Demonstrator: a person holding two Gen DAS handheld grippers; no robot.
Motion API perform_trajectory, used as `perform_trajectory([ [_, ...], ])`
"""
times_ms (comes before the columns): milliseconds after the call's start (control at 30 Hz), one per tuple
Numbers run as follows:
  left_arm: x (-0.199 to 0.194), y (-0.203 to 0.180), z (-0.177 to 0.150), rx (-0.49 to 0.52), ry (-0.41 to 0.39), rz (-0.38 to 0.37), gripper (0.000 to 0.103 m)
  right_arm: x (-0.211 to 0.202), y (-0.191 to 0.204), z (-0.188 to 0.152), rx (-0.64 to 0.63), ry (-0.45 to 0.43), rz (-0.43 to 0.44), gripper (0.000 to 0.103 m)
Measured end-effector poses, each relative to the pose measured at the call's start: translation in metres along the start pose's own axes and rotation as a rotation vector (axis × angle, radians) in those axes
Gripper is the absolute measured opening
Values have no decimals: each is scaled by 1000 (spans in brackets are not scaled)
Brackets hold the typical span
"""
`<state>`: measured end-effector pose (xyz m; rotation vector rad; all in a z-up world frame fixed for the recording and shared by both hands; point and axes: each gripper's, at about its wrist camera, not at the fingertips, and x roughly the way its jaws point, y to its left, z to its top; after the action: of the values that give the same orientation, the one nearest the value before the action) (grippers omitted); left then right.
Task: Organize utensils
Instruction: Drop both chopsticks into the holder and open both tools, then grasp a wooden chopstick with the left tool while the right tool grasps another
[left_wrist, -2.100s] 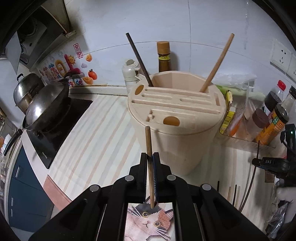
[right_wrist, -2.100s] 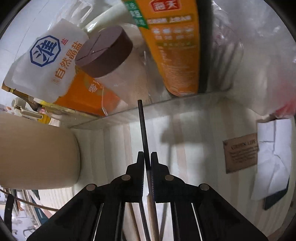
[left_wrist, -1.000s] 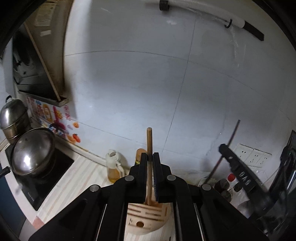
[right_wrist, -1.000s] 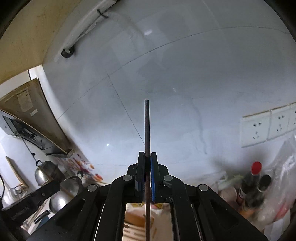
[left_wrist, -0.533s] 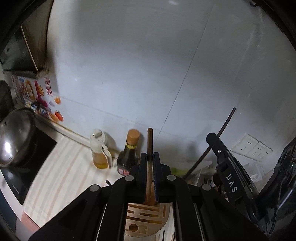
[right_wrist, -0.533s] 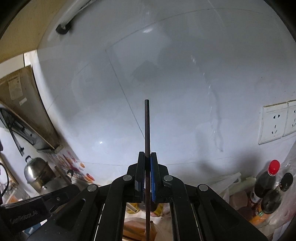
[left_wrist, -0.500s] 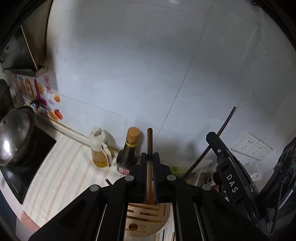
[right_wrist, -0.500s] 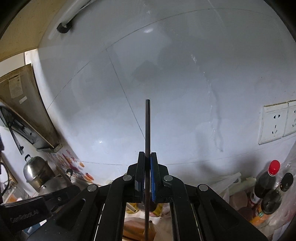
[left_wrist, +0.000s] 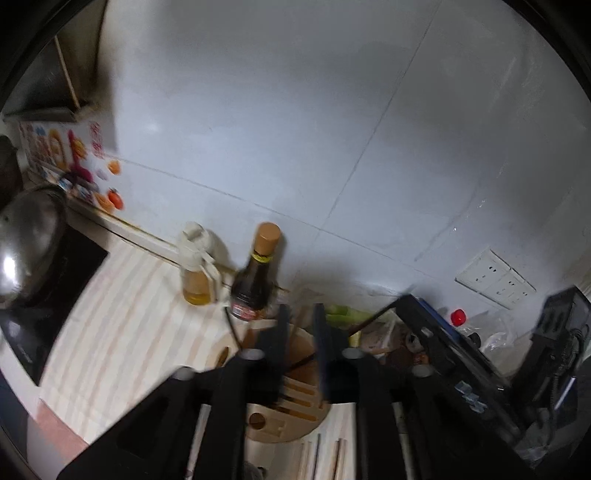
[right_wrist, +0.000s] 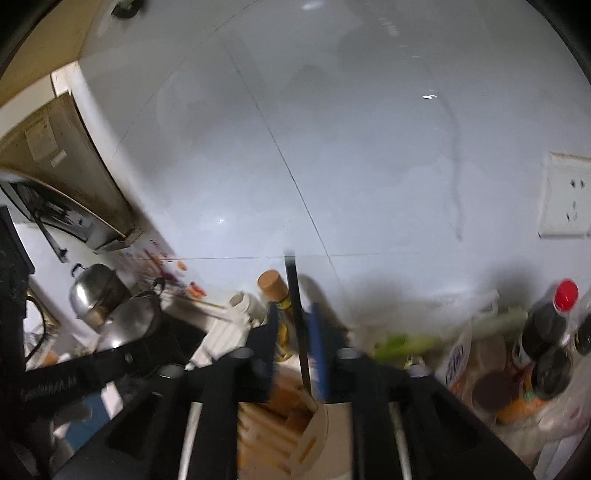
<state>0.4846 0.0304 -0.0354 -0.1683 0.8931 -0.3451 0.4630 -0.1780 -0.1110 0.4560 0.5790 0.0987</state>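
Our left gripper (left_wrist: 301, 325) has just been opening; its fingers (left_wrist: 282, 332) stand apart over the utensil holder (left_wrist: 291, 402), nothing pressed between them. Our right gripper (right_wrist: 293, 328) has also just been opening, and the dark chopstick (right_wrist: 295, 314) stands loose between its parted fingers (right_wrist: 317, 339), its lower end in the holder. More chopsticks (left_wrist: 319, 458) lie on the counter (left_wrist: 122, 332) below the left fingers.

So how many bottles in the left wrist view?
3: oil dispenser at the wall, brown-capped sauce bottle beside it, red-capped bottle far right. Others may be hidden there.
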Motion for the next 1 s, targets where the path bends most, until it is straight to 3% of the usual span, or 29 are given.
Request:
perform_trajectory([
  [33, -8, 0, -1, -2, -19, 16, 62, -9, -3, -1, 11, 5, -2, 53],
  [67, -13, 2, -2, -6, -36, 27, 88, -17, -5, -1, 21, 5, 4, 54],
  [167, -33, 4, -15, -5, -90, 74, 90, -44, -12, -7, 34, 15, -15, 60],
  [267, -42, 5, -39, 17, -109, 145, 103, -67, -24, -21, 53, 37, -60, 72],
  [400, -42, 3, -76, 46, -101, 236, 103, -86, -50, -52, 101, 88, -136, 81],
  [467, -37, 2, -95, 54, -85, 250, 103, -89, -63, -72, 110, 120, -184, 82],
  [533, -23, 0, -119, 74, -39, 269, 103, -88, -76, -93, 113, 155, -229, 96],
  [700, 22, -2, -172, 98, 106, 291, 103, -75, -106, -143, 110, 282, -311, 97],
  [800, 52, -3, -204, 122, 197, 318, 103, -55, -122, -176, 121, 401, -324, 93],
  [833, 59, -5, -213, 133, 224, 326, 103, -49, -127, -187, 132, 435, -317, 76],
  [900, 75, -4, -229, 151, 267, 343, 103, -30, -138, -210, 151, 529, -326, 52],
  [1000, 94, -1, -252, 170, 334, 366, 103, -5, -147, -242, 164, 635, -314, 42],
])
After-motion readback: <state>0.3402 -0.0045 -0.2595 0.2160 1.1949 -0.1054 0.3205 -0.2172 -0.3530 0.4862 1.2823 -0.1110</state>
